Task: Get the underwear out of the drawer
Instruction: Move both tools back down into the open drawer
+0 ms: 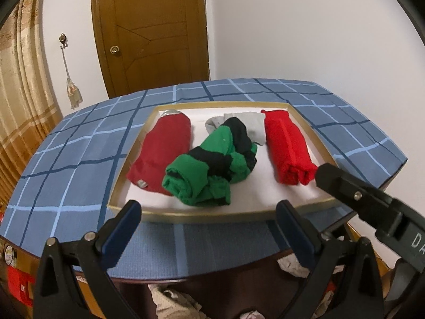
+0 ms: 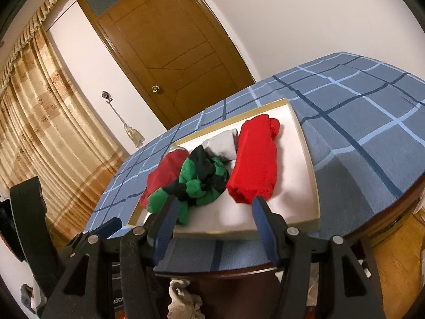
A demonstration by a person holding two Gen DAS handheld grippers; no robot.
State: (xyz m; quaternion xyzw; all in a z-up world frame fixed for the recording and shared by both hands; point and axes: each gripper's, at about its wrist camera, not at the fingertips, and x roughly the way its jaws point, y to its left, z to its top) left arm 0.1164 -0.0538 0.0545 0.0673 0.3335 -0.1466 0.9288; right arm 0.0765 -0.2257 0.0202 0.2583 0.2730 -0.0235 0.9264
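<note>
A shallow white drawer tray with a gold rim [image 1: 313,133] [image 2: 305,143] lies on the blue checked table. It holds a dark red roll [image 1: 162,148] [image 2: 164,170], a green-and-black pair [image 1: 209,167] [image 2: 202,183], a grey piece [image 1: 249,125] [image 2: 223,146] and a bright red roll [image 1: 287,146] [image 2: 255,167]. My left gripper [image 1: 209,212] is open and empty just before the tray's near rim. My right gripper [image 2: 212,210] is open and empty at the near rim, in front of the green and bright red pieces; its body shows in the left wrist view [image 1: 366,196].
The blue checked tablecloth [image 1: 66,159] [image 2: 372,122] covers a round table. A wooden door [image 1: 151,34] [image 2: 172,45] and a beige curtain [image 1: 21,93] [image 2: 39,106] stand behind. Crumpled cloth [image 1: 172,300] [image 2: 183,297] lies under the table edge.
</note>
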